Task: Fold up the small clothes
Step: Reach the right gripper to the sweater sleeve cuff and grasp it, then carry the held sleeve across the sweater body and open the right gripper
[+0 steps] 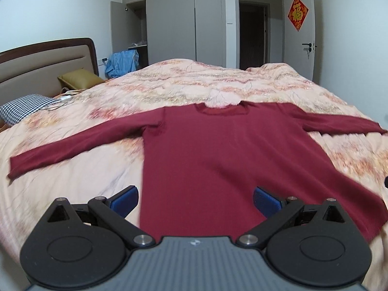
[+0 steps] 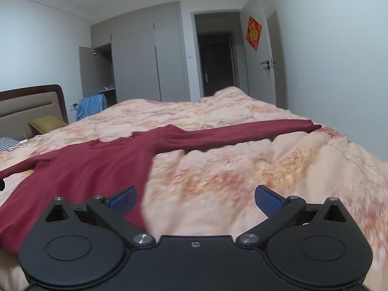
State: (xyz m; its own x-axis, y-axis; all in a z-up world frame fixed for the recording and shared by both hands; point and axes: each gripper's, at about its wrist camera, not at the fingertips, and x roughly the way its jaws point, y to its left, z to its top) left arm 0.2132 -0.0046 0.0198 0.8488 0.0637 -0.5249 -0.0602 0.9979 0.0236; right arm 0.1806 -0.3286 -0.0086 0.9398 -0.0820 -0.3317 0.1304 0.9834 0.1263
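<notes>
A dark red long-sleeved top [image 1: 218,160] lies flat on the bed, collar away from me and both sleeves spread out sideways. My left gripper [image 1: 195,200] hovers open over the hem, its blue pads [image 1: 126,200] astride the lower left part of the body. The right wrist view has the same top [image 2: 97,167] to the left, with its right sleeve [image 2: 242,133] stretched across the quilt. My right gripper [image 2: 195,200] is open above bare quilt, its left pad just over the top's right edge. Nothing is held by either gripper.
A peach floral quilt [image 1: 242,84] covers the bed. Near the headboard [image 1: 43,65] lie a mustard cushion [image 1: 80,78] and a checked pillow [image 1: 24,108]. Blue cloth [image 1: 123,61] hangs by an open wardrobe. A doorway [image 1: 252,36] is beyond the bed.
</notes>
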